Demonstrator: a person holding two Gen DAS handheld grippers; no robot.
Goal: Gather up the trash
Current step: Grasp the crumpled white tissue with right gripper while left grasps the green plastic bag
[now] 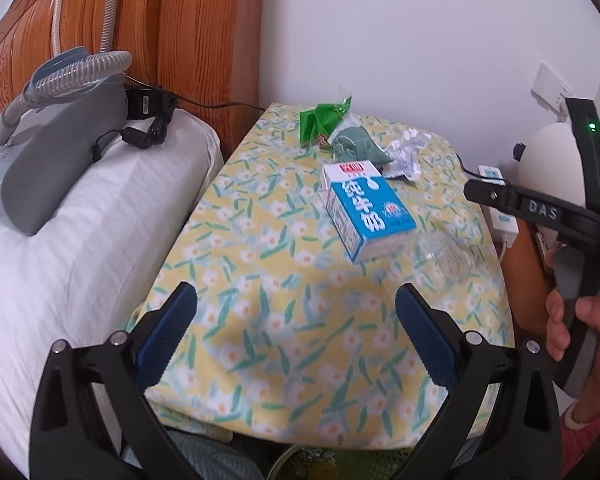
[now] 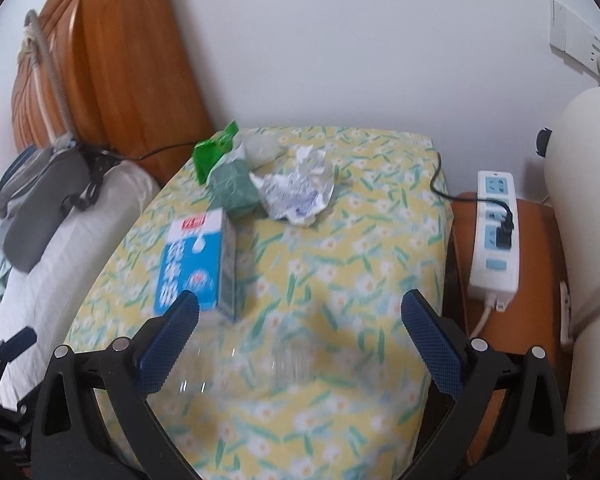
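A blue and white milk carton [image 1: 365, 209] lies on the floral yellow cloth [image 1: 260, 320]; it also shows in the right wrist view [image 2: 198, 258]. Behind it lie a green wrapper [image 1: 320, 120], a dark green packet [image 1: 354, 145] and crumpled white paper [image 1: 406, 154]. A clear plastic cup [image 1: 446, 256] lies right of the carton. In the right wrist view the cup [image 2: 260, 364] is blurred, between the fingers. My left gripper [image 1: 296, 316] is open above the cloth's near part. My right gripper [image 2: 300, 320] is open around the cup; it shows at the right of the left view [image 1: 474, 192].
A white pillow [image 1: 80, 240] with a grey machine [image 1: 56, 152] and hose lies at the left, against a wooden headboard [image 1: 180, 32]. A white power strip [image 2: 496, 236] with a black plug sits on a brown stool [image 2: 536, 280] at the right. A green bin [image 1: 332, 464] stands below the cloth's front edge.
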